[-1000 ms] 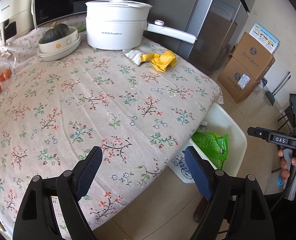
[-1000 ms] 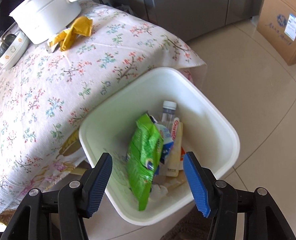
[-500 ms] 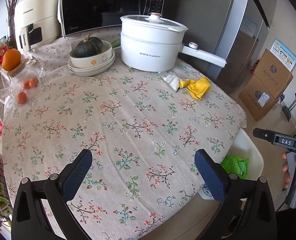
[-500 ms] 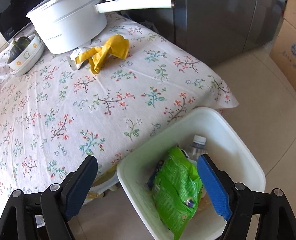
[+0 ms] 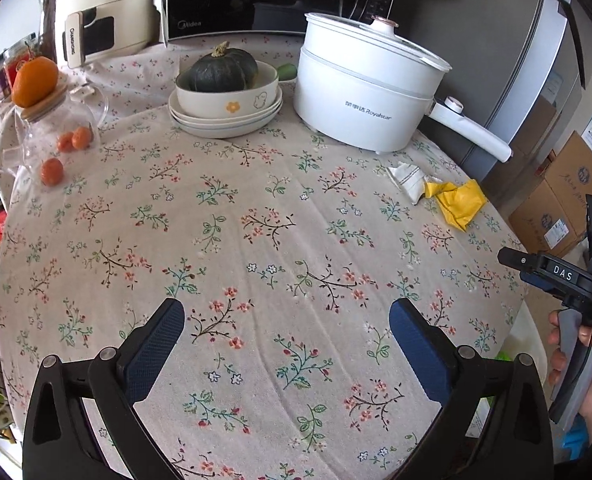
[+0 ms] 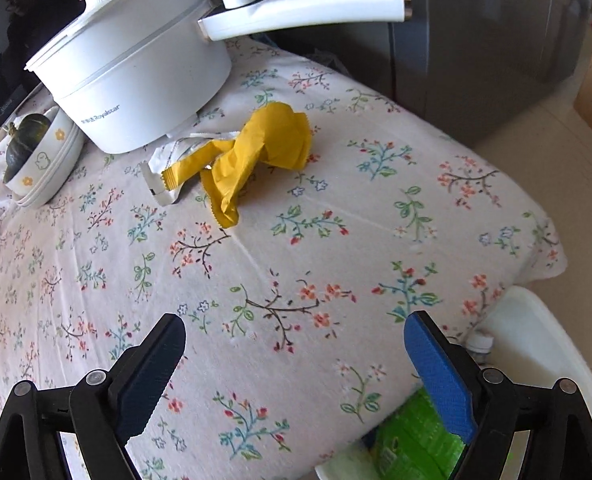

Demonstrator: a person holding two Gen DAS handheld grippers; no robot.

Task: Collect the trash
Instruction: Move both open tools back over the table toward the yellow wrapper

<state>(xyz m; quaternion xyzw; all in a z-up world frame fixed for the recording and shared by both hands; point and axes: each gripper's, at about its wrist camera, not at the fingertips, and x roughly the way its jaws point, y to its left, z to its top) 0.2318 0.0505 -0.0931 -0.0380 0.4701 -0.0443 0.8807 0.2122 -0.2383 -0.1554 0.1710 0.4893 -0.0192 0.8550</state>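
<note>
Your left gripper (image 5: 286, 330) hangs over the near middle of the table (image 5: 256, 240) with its floral-print cloth, jaws spread wide with only cloth between them. Your right gripper (image 6: 296, 344) stands over the table's near right corner; its jaws have just been opening further and are likewise released, with nothing between them. The trash left on the table — a crumpled yellow plastic wrapper (image 6: 256, 152) lying against a white torn sachet (image 6: 168, 168) — sits well ahead of both pairs of jaws, close to the foot of the white electric pot (image 6: 136, 76) with its long white handle. From the right wrist view the wrapper lies up the table from the jaws and slightly left of their midline; from the left wrist view the yellow wrapper (image 5: 457, 204) and sachet (image 5: 407, 178) lie far off to the right, near the table's right edge. Just below the table's corner stands the white plastic bin (image 6: 535, 340), partly under the right jaw, with a green crinkled bag (image 6: 411, 436) and a clear bottle's cap (image 6: 479, 342) showing inside. In the left wrist view your right hand (image 5: 587, 368) grips the other tool's handle at the picture's right edge — well apart from the wrapper.
</note>
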